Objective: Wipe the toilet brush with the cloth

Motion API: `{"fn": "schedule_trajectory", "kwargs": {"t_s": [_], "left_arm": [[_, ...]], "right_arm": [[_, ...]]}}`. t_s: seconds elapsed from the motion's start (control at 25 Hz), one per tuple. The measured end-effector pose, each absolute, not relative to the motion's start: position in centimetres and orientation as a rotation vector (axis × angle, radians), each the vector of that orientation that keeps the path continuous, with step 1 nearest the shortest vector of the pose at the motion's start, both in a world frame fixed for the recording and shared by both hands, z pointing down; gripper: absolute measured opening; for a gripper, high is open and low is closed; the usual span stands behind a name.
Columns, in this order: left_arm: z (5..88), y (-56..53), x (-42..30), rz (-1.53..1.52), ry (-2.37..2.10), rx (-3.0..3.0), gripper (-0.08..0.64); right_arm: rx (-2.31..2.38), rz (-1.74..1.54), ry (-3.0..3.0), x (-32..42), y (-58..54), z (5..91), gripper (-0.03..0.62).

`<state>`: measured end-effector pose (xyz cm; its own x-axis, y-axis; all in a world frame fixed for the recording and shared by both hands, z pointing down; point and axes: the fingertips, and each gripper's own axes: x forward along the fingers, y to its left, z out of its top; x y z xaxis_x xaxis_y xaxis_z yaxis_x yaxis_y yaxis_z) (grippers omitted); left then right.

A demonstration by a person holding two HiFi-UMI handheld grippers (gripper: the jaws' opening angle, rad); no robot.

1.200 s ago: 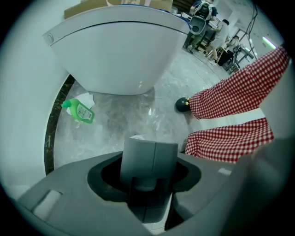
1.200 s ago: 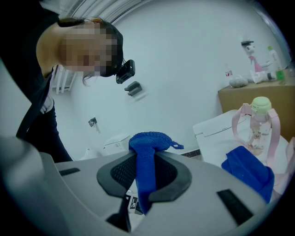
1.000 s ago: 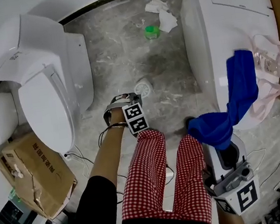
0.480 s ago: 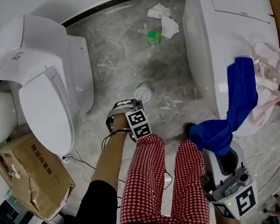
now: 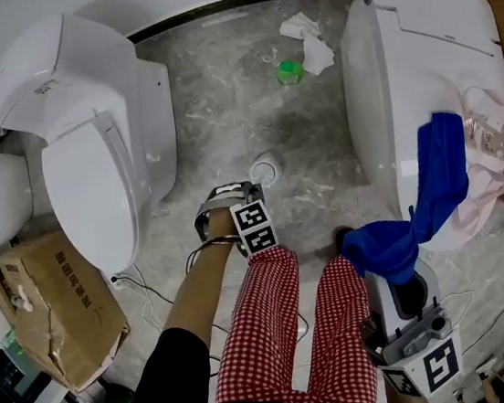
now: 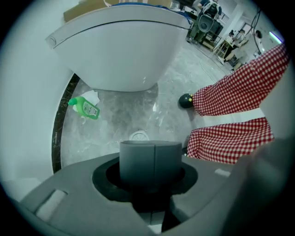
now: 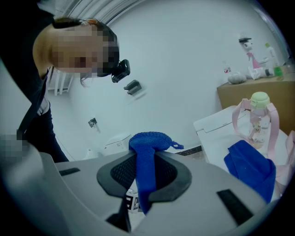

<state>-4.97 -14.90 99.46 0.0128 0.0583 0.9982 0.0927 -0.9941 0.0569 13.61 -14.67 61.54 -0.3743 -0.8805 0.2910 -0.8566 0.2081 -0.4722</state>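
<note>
My left gripper [image 5: 227,210] points straight down at the floor beside the person's left knee. In the left gripper view a grey round handle top, the toilet brush [image 6: 138,159], stands between the jaws of the left gripper [image 6: 150,171]. They have just been closing and now hold it. In the head view the brush is hidden under the gripper. My right gripper [image 5: 400,289] is shut on a blue cloth [image 5: 388,244], which trails up onto the right toilet. In the right gripper view the cloth [image 7: 146,146] bulges out of the right gripper [image 7: 144,177].
White toilets stand left [image 5: 80,154] and right [image 5: 417,54]. A green bottle [image 5: 288,72] and crumpled tissue [image 5: 308,36] lie on the marble floor, with a floor drain [image 5: 266,167] ahead of the left gripper. A cardboard box [image 5: 50,310] sits at lower left. A bottle with pink strap [image 5: 500,137] lies on the right toilet.
The head view has drifted a little, so everything sits slightly further right and down in it. Both grippers stay in about the same places; the cloth still hangs from the right one.
</note>
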Motion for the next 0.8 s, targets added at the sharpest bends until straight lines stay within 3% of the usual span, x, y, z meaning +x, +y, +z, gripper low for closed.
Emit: {"fn": "schedule_trajectory", "kwargs": {"t_s": [0.8], "left_arm": [[96.2, -14.1, -6.4, -2.153, -0.052, -2.287, 0.156]], "right_arm": [[-1.681, -0.899, 2.430, 11.6, -14.8, 59.9, 0.069]]}}
